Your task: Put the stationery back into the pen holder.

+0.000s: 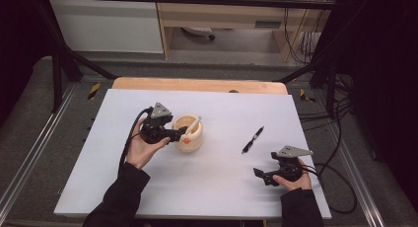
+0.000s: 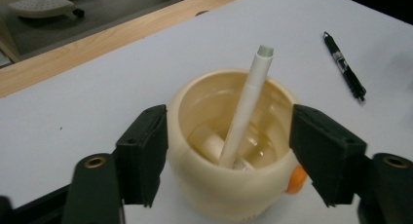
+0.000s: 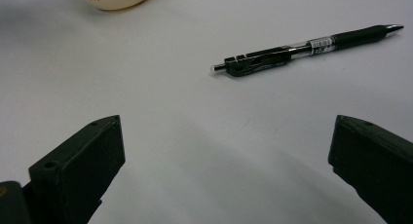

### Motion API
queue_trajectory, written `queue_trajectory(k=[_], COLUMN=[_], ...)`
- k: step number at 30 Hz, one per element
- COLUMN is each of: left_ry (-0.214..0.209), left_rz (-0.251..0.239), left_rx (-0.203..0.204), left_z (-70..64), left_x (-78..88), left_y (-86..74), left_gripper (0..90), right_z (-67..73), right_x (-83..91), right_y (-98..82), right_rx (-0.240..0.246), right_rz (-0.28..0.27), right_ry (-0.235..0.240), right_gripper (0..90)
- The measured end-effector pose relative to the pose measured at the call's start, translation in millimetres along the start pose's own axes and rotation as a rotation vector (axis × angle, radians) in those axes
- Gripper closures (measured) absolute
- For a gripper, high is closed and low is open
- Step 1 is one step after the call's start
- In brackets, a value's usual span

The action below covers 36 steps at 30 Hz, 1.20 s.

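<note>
White table (image 1: 207,187), wood edge along far side. Nothing else on surface beyond items listed below.

Left gripper (image 1: 178,133), held in left hand (image 1: 143,148), left of centre, grey three-cornered plate on top. Jaws spread wide, one at each side of cream pot (image 1: 188,134); in left gripper view (image 2: 229,151), left jaw at or just beside pot wall, right jaw just beside it with small gap visible. Contact not certain.

Right gripper (image 1: 260,173), held in right hand (image 1: 292,181), near right corner of table, well apart from pot. Jaws wide apart, nothing between; in right gripper view (image 3: 224,165), bare table between jaws.

Cream pot (image 2: 229,136): rounded, open top, upright, slightly left of table centre. Orange spot (image 2: 295,179) on outer wall beside right jaw.

White pen (image 2: 246,107): inside pot, leaning, upper end above rim (image 1: 193,125).

Black pen (image 1: 253,139): flat on table, right of pot, between pot and right gripper, touching neither. In right gripper view (image 3: 307,48), beyond open jaws, clip end nearer pot.
</note>
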<state>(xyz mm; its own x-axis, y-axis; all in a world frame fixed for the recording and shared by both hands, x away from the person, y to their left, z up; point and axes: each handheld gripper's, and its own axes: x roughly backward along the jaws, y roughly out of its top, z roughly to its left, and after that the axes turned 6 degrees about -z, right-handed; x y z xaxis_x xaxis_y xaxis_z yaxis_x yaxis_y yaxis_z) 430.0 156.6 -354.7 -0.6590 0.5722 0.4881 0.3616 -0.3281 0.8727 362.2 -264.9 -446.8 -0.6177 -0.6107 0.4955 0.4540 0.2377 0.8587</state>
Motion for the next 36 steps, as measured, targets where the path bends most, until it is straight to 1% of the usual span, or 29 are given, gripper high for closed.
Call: queue_trajectory(k=[4,7,10,12,14,18,21,22,24,27,29,32,36], left_ry=[-0.012,-0.006,-0.016,-0.008,-0.002,-0.004,0.004,0.006,0.01,0.016,0.023,0.03,0.03], left_rz=[0.032,0.045,0.058,0.069,0.078,0.08,0.085,0.087,0.091,0.107,0.121,0.135,0.139], left_rx=[-0.014,-0.027,-0.018,-0.018,-0.015,0.01,0.014,0.015,0.014,-0.004,-0.015,-0.024,-0.009], left_z=[2.0,3.1,6.7,9.5,13.5,21.7,27.2,28.3,30.5,32.1,33.2,34.0,35.9], left_x=[8.3,14.2,19.7,23.7,28.0,36.3,42.7,44.0,46.7,48.7,50.3,52.7,57.0], left_y=[-9.3,-18.5,-29.8,-37.8,-46.1,-62.9,-74.2,-76.8,-83.5,-93.0,-99.5,-106.6,-112.7], left_gripper=[19.9,15.1,12.4,11.2,9.8,8.0,7.1,7.1,6.4,5.3,4.9,4.1,2.8], right_z=[0.6,0.5,0.6,0.7,0.8,1.2,2.2,2.2,2.1,3.1,4.2,5.0,6.3], right_x=[-0.5,-0.9,-0.7,-0.8,-1.3,-2.3,-2.8,-3.0,-3.3,-4.1,-4.4,-5.8,-8.4], right_y=[-0.1,-0.3,-0.2,-0.2,-0.1,0.3,1.3,1.6,2.0,3.0,4.2,6.9,10.8], right_rx=[-0.004,-0.002,-0.005,-0.006,-0.011,-0.023,-0.031,-0.027,-0.017,-0.02,-0.016,-0.015,-0.003], right_rz=[0.002,0.004,0.002,-0.001,0.001,0.007,0.005,0.002,0.004,0.005,0.011,0.003,0.004], right_ry=[-0.001,-0.004,-0.007,-0.01,-0.024,-0.038,-0.045,-0.046,-0.051,-0.057,-0.05,-0.041,-0.03], right_gripper=[0.6,0.6,0.6,0.5,0.6,0.6,0.5,0.5,0.6,0.7,2.4,7.1,18.7])
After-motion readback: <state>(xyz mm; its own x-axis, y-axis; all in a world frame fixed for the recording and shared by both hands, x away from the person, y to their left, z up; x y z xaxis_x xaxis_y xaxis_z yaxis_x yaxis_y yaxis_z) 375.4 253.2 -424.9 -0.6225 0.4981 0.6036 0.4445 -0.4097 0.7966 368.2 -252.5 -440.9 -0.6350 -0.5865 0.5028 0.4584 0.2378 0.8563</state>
